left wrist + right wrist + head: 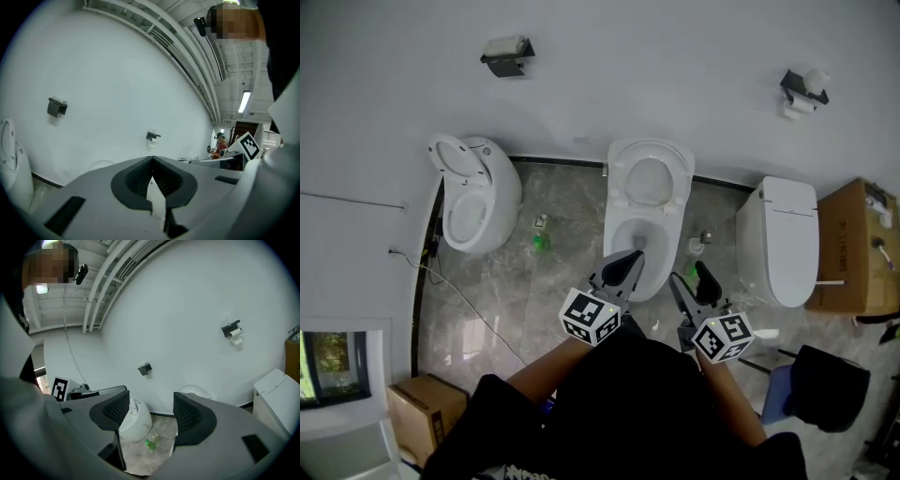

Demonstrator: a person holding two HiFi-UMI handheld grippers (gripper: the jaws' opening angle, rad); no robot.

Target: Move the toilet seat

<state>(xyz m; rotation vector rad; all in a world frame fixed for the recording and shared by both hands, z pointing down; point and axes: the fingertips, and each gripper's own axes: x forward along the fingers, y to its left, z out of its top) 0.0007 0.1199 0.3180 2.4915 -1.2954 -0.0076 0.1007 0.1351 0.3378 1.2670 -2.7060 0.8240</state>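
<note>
While left tool (635,256) hangs, toilet seat (622,183) beyond

Middle toilet (645,220) between two others (478,202)

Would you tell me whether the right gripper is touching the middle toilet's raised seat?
Apart. In the right gripper view the right gripper is open, its pads bare, with floor and a far toilet between; the raised seat stands well beyond.
</note>
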